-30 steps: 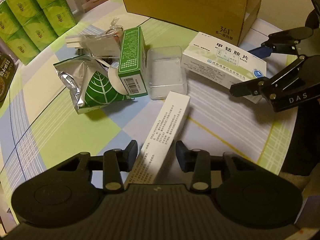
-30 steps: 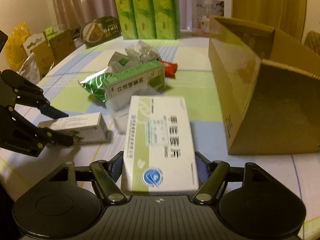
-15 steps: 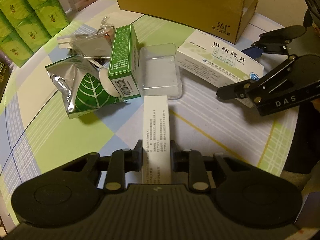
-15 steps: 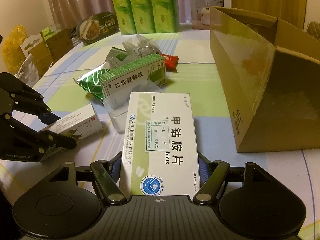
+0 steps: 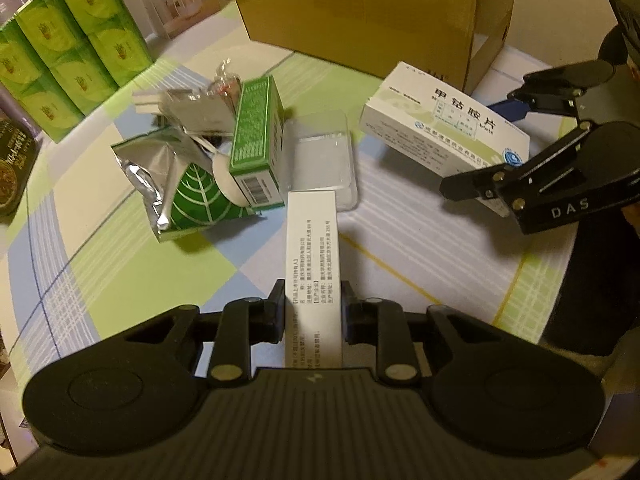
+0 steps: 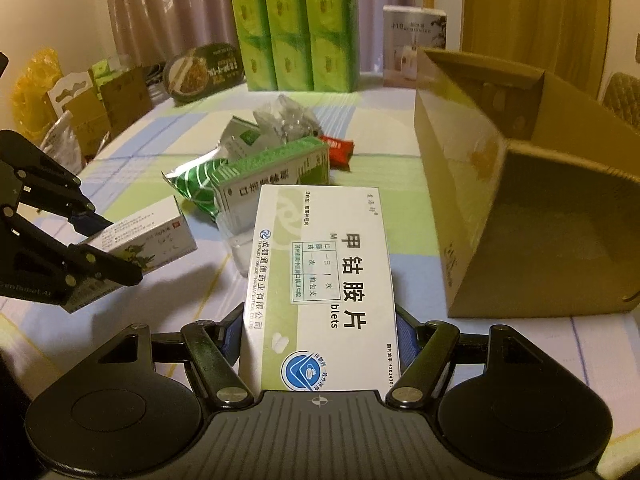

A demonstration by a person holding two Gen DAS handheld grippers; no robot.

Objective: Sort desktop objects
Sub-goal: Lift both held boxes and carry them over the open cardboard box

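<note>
My left gripper (image 5: 313,308) is shut on a slim white medicine box (image 5: 313,256), which lifts off the checked tablecloth; in the right wrist view the same slim white box (image 6: 148,240) hangs in the left gripper (image 6: 110,246) at the left. My right gripper (image 6: 320,332) is shut on a wide white-and-green tablet box (image 6: 320,276), raised above the table; from the left wrist view that tablet box (image 5: 440,132) sits in the right gripper (image 5: 486,150) at the right. A green box (image 5: 256,140), a foil leaf-print pouch (image 5: 188,192) and a clear plastic case (image 5: 320,160) lie in the middle.
An open brown cardboard box (image 6: 520,200) stands at the right of the table, near the tablet box. Green tissue packs (image 6: 292,32), a white carton (image 6: 412,44), a dark food bowl (image 6: 204,68) and a small red packet (image 6: 338,150) sit farther back. Brown bags (image 6: 100,108) line the left edge.
The left gripper closed on the slim white box, straightened it and lifted it. The right gripper raised the tablet box slightly off the table.
</note>
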